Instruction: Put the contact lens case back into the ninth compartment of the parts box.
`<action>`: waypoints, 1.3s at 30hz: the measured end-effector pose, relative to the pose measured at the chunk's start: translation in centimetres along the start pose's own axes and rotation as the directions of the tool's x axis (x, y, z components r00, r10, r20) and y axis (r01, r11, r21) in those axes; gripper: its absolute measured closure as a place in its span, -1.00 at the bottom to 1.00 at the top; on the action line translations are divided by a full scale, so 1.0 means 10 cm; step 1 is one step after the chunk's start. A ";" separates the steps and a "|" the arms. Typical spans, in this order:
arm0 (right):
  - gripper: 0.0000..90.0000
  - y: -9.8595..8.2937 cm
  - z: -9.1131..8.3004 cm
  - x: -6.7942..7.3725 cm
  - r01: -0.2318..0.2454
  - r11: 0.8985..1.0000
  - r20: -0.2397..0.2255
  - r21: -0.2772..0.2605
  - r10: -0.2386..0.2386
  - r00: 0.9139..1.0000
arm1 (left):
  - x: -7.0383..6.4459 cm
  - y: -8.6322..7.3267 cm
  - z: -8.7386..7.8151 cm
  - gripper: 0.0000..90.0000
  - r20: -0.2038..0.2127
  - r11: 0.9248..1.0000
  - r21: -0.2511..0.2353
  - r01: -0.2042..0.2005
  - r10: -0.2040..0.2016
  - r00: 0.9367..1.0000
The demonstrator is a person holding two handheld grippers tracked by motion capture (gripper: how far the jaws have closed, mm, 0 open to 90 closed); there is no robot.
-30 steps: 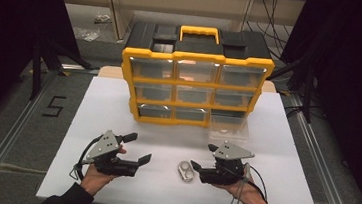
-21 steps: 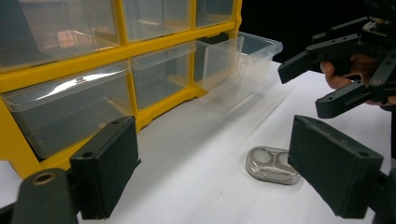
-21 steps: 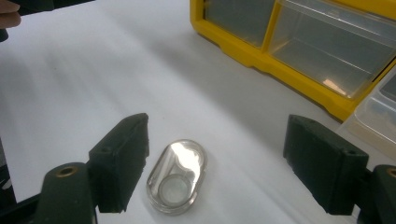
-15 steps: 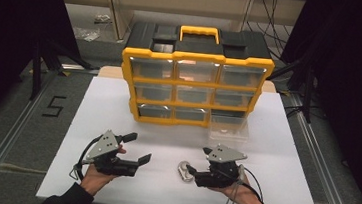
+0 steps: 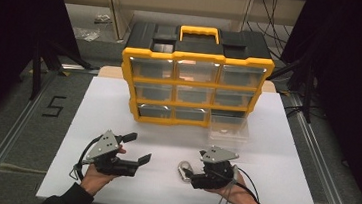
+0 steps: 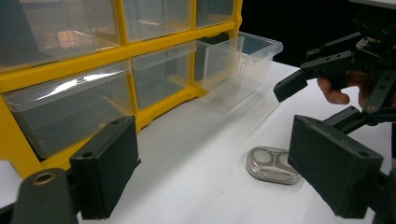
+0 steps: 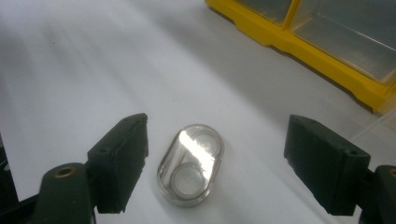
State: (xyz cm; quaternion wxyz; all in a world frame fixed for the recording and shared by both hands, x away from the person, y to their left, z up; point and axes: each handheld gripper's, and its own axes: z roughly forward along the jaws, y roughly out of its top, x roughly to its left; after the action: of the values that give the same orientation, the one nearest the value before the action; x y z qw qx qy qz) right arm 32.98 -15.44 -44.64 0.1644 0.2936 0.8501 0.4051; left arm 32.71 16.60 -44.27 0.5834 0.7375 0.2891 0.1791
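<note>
My right gripper sits low centre-right in the high view, jaws spread wide around the clear lens case, which lies flat on the white table, ungrasped. My left gripper, lower left, gapes empty too

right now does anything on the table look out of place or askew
One thing stands out: the bottom right drawer of the yellow organizer is pulled well out over the table, while the other drawers sit flush. It looks empty. The small clear case lies flat on the white table between the right gripper's open jaws, undamaged.
</note>
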 end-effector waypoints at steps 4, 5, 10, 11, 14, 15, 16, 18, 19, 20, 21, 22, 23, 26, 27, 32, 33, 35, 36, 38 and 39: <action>-0.50 0.00 0.03 0.01 -0.002 1.000 -0.002 0.015 0.002 1.000 | 0.00 0.00 0.00 -0.65 0.000 1.000 0.000 -0.001 0.001 1.000; -0.50 0.00 0.04 0.00 -0.002 1.000 -0.004 0.022 0.002 1.000 | 0.00 0.00 0.00 -0.65 -0.001 1.000 0.001 -0.001 0.001 1.000; -0.54 -0.02 0.10 0.02 0.008 0.999 -0.011 0.051 -0.007 1.000 | 0.00 0.00 0.00 -0.65 0.000 1.000 0.001 -0.002 0.002 1.000; -0.54 -0.02 0.11 0.02 0.007 0.998 -0.011 0.056 -0.006 1.000 | 0.00 0.00 0.00 -0.65 0.000 1.000 0.000 -0.002 0.002 1.000; -0.56 -0.02 0.13 0.03 0.011 0.997 -0.019 0.073 -0.010 1.000 | 0.00 0.00 0.00 -0.65 0.000 1.000 0.001 -0.003 0.003 1.000; -0.56 -0.03 0.14 0.03 0.008 0.997 -0.020 0.078 -0.006 1.000 | 0.00 0.00 0.00 -0.65 0.000 1.000 0.000 -0.002 0.002 1.000; -0.56 -0.03 0.15 0.03 0.009 0.997 -0.021 0.083 -0.008 1.000 | 0.00 0.00 0.00 -0.65 0.000 1.000 0.001 -0.002 0.002 1.000; -0.56 -0.03 0.17 0.04 0.011 0.996 -0.021 0.091 -0.009 1.000 | 0.00 0.00 0.01 -0.65 -0.001 1.000 0.003 -0.003 0.003 1.000; -0.56 -0.03 0.18 0.04 0.014 0.995 -0.021 0.095 -0.012 1.000 | 0.00 0.00 0.01 -0.65 -0.001 1.000 0.003 -0.004 0.004 1.000; -0.56 -0.04 0.19 0.05 0.018 0.995 -0.018 0.095 -0.016 1.000 | -0.01 0.00 0.01 -0.65 -0.001 1.000 0.003 -0.004 0.004 1.000; -0.56 -0.04 0.20 0.05 0.020 0.995 -0.016 0.099 -0.019 1.000 | -0.01 0.00 0.01 -0.65 0.000 1.000 0.003 -0.003 0.003 1.000; -0.56 -0.04 0.22 0.06 0.025 0.994 -0.016 0.104 -0.024 1.000 | 0.00 0.00 0.01 -0.65 0.000 1.000 0.003 -0.003 0.003 1.000; -0.56 -0.05 0.23 0.06 0.026 0.993 -0.019 0.111 -0.024 1.000 | 0.00 0.00 0.01 -0.65 0.000 1.000 0.003 -0.003 0.003 1.000; -0.54 -0.05 0.27 0.06 0.035 0.992 -0.017 0.125 -0.033 0.999 | 0.00 0.00 0.01 -0.65 -0.001 1.000 0.004 -0.004 0.005 1.000; -0.53 -0.05 0.29 0.07 0.037 0.991 -0.018 0.129 -0.035 0.999 | 0.00 0.00 0.01 -0.65 -0.001 1.000 0.005 -0.005 0.005 1.000; -0.51 -0.06 0.35 0.08 0.044 0.988 -0.025 0.150 -0.040 0.999 | 0.00 0.00 0.01 -0.65 -0.002 1.000 0.005 -0.006 0.006 1.000; -0.51 -0.06 0.36 0.08 0.041 0.987 -0.030 0.153 -0.037 0.999 | 0.00 0.00 0.01 -0.65 -0.002 1.000 0.005 -0.007 0.007 1.000; -0.50 -0.06 0.38 0.08 0.043 0.986 -0.033 0.160 -0.038 0.999 | 0.00 0.00 0.01 -0.65 -0.002 1.000 0.005 -0.006 0.006 1.000; -0.49 -0.06 0.39 0.08 0.046 0.985 -0.034 0.165 -0.041 0.999 | 0.00 0.00 0.01 -0.65 -0.002 1.000 0.005 -0.006 0.006 1.000; -0.48 -0.06 0.40 0.08 0.044 0.984 -0.042 0.174 -0.037 0.998 | 0.00 0.00 0.01 -0.65 -0.002 1.000 0.005 -0.007 0.007 1.000; -0.47 -0.06 0.41 0.09 0.044 0.983 -0.041 0.176 -0.037 0.998 | -0.01 0.00 0.01 -0.65 -0.001 1.000 0.006 -0.006 0.006 1.000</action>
State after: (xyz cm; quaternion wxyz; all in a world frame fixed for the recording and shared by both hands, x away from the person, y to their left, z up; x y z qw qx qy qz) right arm 34.25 -12.74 -47.70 0.1298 0.2819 0.8915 0.3300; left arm 32.73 16.50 -44.31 0.5806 0.7400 0.2877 0.1804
